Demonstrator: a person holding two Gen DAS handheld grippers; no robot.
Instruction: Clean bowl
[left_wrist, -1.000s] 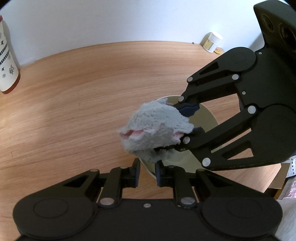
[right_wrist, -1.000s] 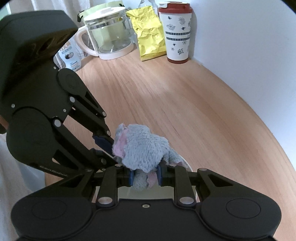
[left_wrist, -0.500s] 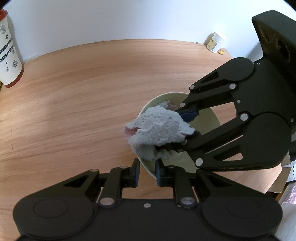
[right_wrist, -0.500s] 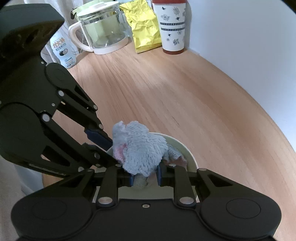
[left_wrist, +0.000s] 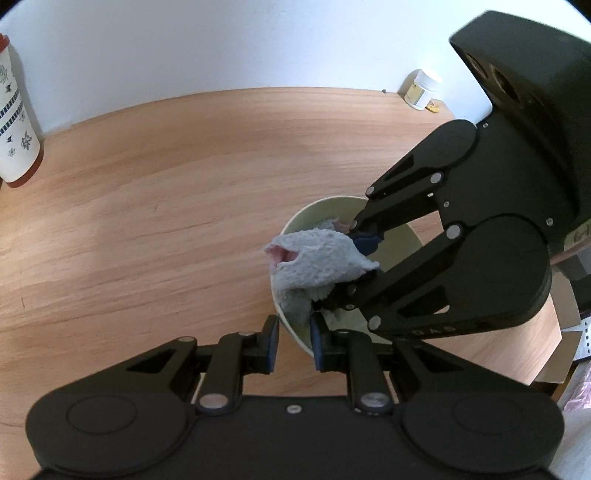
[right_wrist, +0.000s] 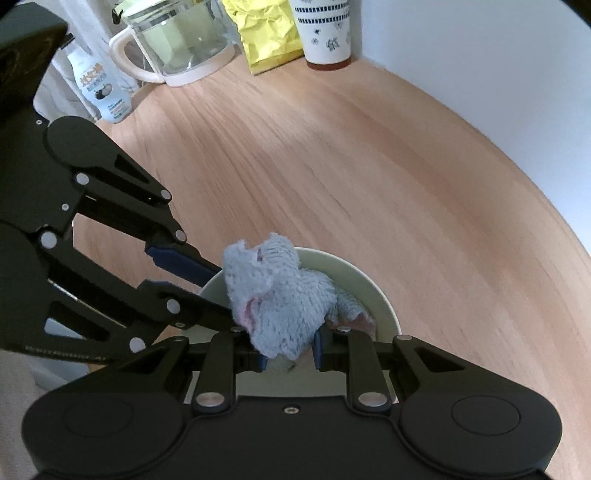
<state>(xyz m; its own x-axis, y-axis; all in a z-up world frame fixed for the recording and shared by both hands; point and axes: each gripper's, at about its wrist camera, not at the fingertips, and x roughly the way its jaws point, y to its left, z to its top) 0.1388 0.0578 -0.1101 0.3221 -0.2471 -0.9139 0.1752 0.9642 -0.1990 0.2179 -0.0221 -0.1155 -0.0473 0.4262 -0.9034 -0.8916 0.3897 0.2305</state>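
The left gripper (left_wrist: 293, 341) points steeply down, its two blue-padded fingers (left_wrist: 271, 345) closed on the near rim of the bowl (left_wrist: 317, 206), one pad outside the wall and one inside. The right gripper (right_wrist: 288, 350) also points steeply down and reaches in from the opposite side, its jaws clamped on a bunched grey cloth (right_wrist: 280, 295) that it holds down inside the bowl. The two black linkage bodies stand close together, angled towards each other, with the right one's fingers crossing just ahead of the left one's fingertips.
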